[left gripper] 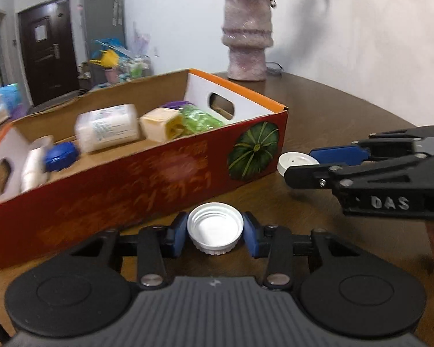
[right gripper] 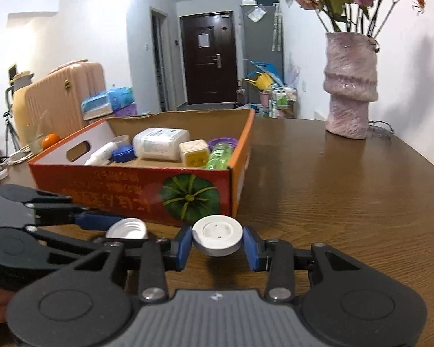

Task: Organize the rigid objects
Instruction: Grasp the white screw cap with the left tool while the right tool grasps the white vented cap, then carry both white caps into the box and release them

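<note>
Left tongs (left gripper: 215, 235): closed onto a white threaded bottle cap (left gripper: 215, 230), blue pads pressing its ribbed sides from left and right. The cap sits open side up on the brown wooden bench (left gripper: 347, 110), just in front of the red cardboard box (left gripper: 147, 179). A grip across the widest part suits a round rim that would otherwise slip sideways.

Right tongs (right gripper: 217, 241): closed likewise on a flat white round lid (right gripper: 217, 232) with two small dots on its top face, closed side up. It lies beside the box's near corner, by the printed green pumpkin (right gripper: 189, 198). Whether it has cleared the bench cannot be told.

Box contents: a white labelled bottle (right gripper: 160, 144), a yellow-lidded jar (right gripper: 194, 153), a green bottle (right gripper: 219, 156), a blue cap (right gripper: 123, 153) and a white tube (right gripper: 101, 153), all lying loose. The box evidently serves as the collecting place, and its open top leaves room.

Judgement: both pieces are gripped near the box wall, ready for lifting over the rim. A pink vase (right gripper: 350, 86) stands well apart, clear of the work.
</note>
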`<state>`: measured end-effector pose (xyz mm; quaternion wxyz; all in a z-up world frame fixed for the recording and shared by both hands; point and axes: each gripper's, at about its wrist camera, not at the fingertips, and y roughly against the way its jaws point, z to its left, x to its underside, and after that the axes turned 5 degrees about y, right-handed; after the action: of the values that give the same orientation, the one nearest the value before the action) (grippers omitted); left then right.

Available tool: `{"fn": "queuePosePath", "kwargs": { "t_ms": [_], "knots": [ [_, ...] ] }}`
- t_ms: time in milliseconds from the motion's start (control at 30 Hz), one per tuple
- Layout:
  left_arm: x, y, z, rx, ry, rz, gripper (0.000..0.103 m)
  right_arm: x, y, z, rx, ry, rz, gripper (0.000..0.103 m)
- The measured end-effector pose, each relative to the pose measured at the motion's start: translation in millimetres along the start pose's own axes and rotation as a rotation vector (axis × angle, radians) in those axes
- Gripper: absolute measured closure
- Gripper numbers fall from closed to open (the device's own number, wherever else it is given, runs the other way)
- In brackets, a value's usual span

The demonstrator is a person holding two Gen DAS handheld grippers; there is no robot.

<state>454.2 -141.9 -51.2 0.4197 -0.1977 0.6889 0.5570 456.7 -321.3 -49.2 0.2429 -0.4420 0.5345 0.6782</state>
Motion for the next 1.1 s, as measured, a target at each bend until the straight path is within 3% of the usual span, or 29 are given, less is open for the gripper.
{"fn": "queuePosePath", "kwargs": {
  "t_ms": [233,367,467,767,1100],
  "knots": [
    [45.9,101.0,19.7,-0.109,0.127,-0.112,0.063,4.4,-0.8,7.4,-0.031,0.009,-0.004,0.065],
    [65.1,150.5,35.8,-0.173,0.175,-0.127,0.063,4.9,6.4,22.3,0.029,0.021,0.003,0.065],
    [76.4,185.3,47.8,-0.201,0.208,-0.150,0.063,7.6,26.9,46.1,0.008,0.006,-0.027,0.065],
    [108.3,259.3,56.3,-0.193,0.246,-0.249,0.063,16.4,107.5,129.8,-0.019,0.010,-0.114,0.065],
    [134.3,321.8,53.2,-0.188,0.263,-0.364,0.063,26.4,183.7,179.4,0.010,0.041,-0.168,0.065]
  ]
}}
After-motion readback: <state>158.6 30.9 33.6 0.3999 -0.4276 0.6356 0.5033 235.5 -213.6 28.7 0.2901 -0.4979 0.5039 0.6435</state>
